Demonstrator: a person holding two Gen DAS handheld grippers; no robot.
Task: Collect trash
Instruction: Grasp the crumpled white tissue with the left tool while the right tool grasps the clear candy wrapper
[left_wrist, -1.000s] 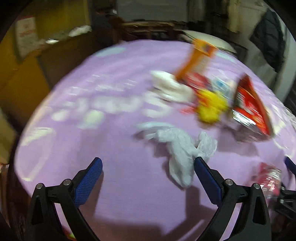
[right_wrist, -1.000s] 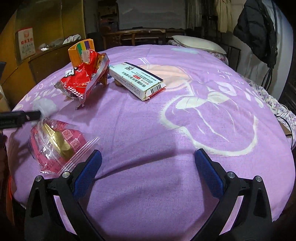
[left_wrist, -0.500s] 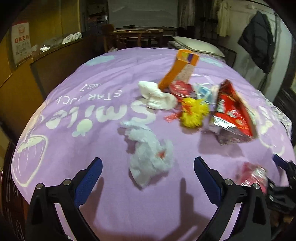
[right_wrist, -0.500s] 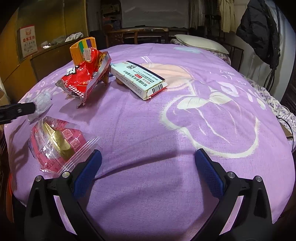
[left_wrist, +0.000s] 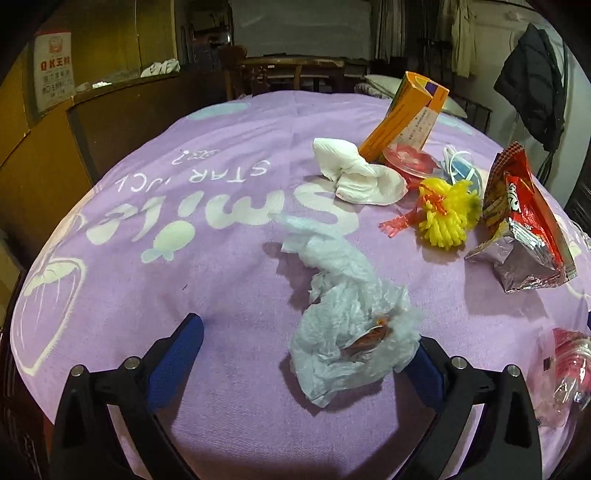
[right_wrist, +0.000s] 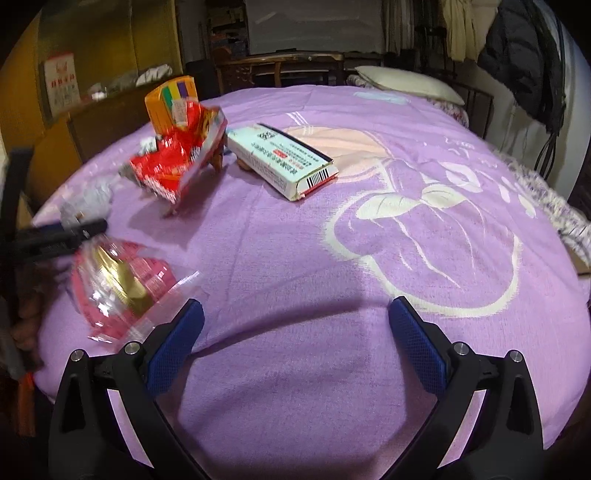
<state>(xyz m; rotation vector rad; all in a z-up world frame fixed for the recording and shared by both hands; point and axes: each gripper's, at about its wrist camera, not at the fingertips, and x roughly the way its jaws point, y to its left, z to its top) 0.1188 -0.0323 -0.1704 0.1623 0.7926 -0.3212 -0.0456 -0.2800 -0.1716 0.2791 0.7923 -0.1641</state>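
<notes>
Trash litters a purple sheet (left_wrist: 155, 280) in a dim room. Left gripper (left_wrist: 304, 354) spread wide, holding nothing; its right finger (left_wrist: 424, 369) touches a crumpled tissue (left_wrist: 343, 325) whose long axis runs away from the camera. Right gripper (right_wrist: 295, 339) gapes wide over bare sheet; a clear packet (right_wrist: 122, 288) lies just left of it.

On the bed (left_wrist: 221, 236), the tissue wad (left_wrist: 347, 332) lies between the left tongs (left_wrist: 306, 354), touching the right finger. Behind it sits a cloth (left_wrist: 358, 173), with a carton (left_wrist: 406, 118) upright behind that. Right of the cloth lies a pompom (left_wrist: 447, 214); farther right, a snack bag (left_wrist: 524, 229). A clear packet (left_wrist: 569, 369) lies at the near right. In the right view, a box (right_wrist: 284, 162) lies right of the snack bag.
</notes>
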